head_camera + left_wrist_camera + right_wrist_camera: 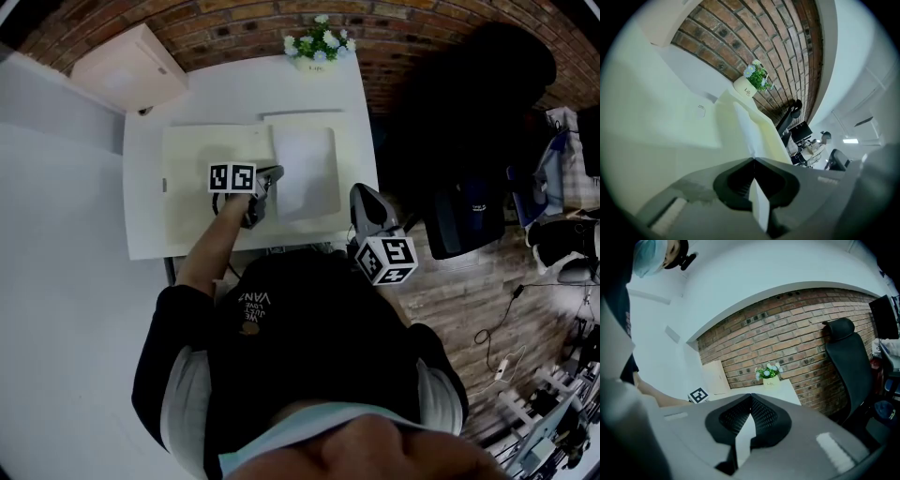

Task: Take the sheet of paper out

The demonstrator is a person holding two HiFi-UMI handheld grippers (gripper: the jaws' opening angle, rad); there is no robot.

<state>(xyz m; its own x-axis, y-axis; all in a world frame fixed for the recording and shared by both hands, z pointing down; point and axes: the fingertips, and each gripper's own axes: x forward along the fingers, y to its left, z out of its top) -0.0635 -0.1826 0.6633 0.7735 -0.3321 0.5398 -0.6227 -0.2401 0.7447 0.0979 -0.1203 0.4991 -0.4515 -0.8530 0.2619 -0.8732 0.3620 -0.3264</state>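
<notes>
Ahead of the closed, empty right hand-held gripper (751,395), pinching the sheet of paper (306,171) in the shut left hand-held gripper (753,158); next, probably sliding it off the folder (199,192).

Noted around my bench: white table (145,202) set against a brick wall (225,28). At its far edge I see a small pale pot of white and blue flowers (319,45). Beige box (131,67) by the far left corner. Black office chair (473,112) right of the table, on wood-plank floor (469,309); cables (497,337) trail across the planks.
</notes>
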